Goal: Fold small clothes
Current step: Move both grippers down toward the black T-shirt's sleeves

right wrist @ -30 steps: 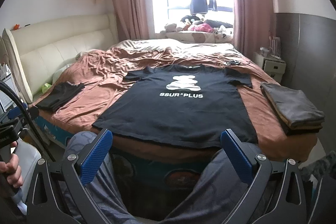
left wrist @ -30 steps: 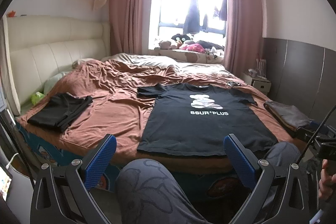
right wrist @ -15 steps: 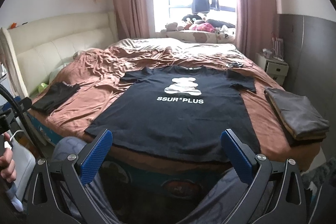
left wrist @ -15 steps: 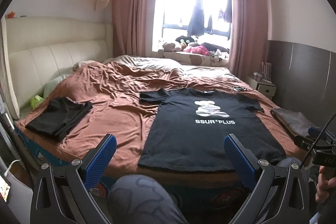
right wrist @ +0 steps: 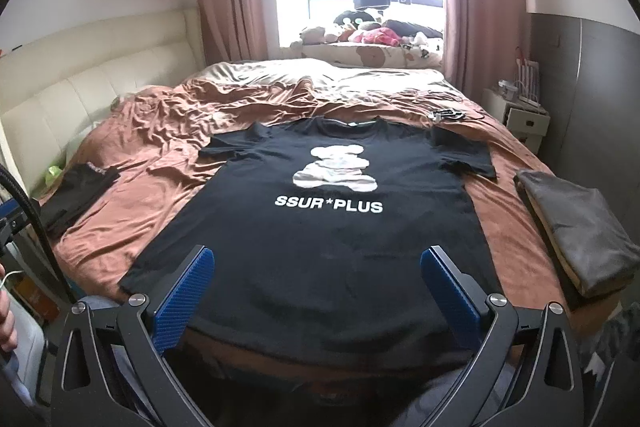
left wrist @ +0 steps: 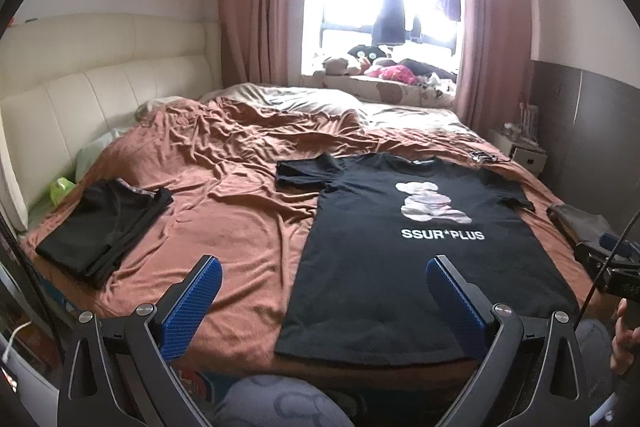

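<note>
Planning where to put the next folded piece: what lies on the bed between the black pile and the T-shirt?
Only rumpled brown sheet separates the black pile from the T-shirt; the left wrist view shows it best.

My left gripper [left wrist: 324, 301] has two fingers padded in ribbed blue [left wrist: 192, 303], set on black angular linkage arms with triangular cut-outs and round silver screws [left wrist: 145, 309] at the joints; my right gripper [right wrist: 318, 297] is built just the same, with blue ribbed pads [right wrist: 450, 295] and silver screws [right wrist: 496, 299] on black links. Below the left gripper shows my knee in grey trousers with a faint darker pattern [left wrist: 280, 405]. Near the right gripper's left linkage a thin black cable [right wrist: 28, 211] curves past, beside a white cord [right wrist: 10, 277].
</note>
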### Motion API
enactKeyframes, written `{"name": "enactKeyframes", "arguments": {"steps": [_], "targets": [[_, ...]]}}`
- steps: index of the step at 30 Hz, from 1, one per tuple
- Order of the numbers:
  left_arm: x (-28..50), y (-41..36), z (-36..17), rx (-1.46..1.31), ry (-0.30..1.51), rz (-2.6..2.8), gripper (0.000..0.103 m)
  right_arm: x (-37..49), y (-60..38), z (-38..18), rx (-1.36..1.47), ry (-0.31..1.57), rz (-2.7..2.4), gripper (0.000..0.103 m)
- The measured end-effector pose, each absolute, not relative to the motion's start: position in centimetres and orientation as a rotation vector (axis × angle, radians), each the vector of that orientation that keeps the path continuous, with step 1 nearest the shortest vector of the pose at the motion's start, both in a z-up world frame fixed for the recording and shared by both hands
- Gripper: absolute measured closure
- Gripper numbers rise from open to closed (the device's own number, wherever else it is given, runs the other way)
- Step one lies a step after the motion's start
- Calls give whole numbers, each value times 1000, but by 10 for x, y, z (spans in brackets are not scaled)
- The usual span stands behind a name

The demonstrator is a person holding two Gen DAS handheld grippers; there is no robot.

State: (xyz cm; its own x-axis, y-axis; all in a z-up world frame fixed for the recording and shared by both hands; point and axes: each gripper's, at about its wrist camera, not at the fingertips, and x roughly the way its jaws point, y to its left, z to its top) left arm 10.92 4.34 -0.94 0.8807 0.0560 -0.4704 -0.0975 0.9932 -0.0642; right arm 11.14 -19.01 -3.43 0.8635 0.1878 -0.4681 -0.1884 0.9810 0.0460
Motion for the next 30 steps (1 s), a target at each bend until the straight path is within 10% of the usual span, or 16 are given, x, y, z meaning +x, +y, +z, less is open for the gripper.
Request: {"name": "enactKeyframes", "arguments": {"steps": [30], "targets": [[293,91,-18,-146,628,155,0,306,-179,-31,12,593,278,0]]}}
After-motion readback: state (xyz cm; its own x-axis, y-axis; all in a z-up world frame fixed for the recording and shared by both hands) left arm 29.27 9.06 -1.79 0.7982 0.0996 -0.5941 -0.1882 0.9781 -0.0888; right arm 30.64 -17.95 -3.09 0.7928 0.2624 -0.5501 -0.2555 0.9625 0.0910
